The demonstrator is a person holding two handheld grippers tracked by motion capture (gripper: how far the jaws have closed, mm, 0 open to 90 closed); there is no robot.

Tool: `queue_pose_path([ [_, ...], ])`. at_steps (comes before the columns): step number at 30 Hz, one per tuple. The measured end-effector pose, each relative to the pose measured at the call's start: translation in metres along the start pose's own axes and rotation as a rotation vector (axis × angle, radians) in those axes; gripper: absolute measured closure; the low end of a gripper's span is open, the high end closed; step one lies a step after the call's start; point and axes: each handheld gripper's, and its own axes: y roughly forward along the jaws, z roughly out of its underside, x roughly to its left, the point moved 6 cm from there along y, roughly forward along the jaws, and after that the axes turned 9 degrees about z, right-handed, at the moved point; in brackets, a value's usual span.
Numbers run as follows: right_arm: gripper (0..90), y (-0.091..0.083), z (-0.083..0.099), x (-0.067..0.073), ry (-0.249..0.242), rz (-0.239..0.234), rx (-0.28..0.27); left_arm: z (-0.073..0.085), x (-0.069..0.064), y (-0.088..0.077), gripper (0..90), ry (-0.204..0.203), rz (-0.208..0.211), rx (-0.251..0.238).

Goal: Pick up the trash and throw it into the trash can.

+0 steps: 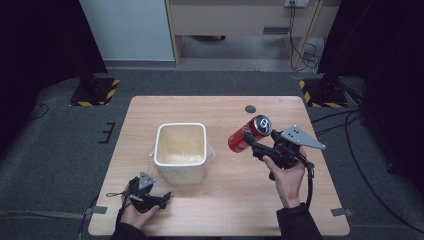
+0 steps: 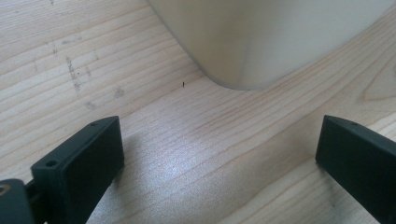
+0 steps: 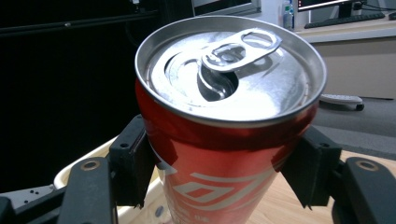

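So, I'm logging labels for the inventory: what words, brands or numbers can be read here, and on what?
None can be read.
Red can: white curved markings, no legible letters.
White tub: plain, no text.
Yellow-and-black hazard stripes on the stand bases: a sign, no words.
Monitor in the right gripper view: too small to read.

One red can point(image 1: 248, 134) was there, held up above the right half of the surface point(image 1: 235, 210). One white square container point(image 1: 180, 151) stood near the surface's middle, and one small dark disc point(image 1: 250, 109) lay by the far edge. There were two tongs, the left tongs point(image 1: 161, 199) and the right tongs point(image 1: 250, 140).
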Motion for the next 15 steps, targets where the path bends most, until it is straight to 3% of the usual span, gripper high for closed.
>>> queue_pose_path([
  [15,33.7,0.022,-0.016,0.024,-0.01,-0.04,-0.001,0.0,0.0,0.0,0.2,0.001,0.001,0.001],
])
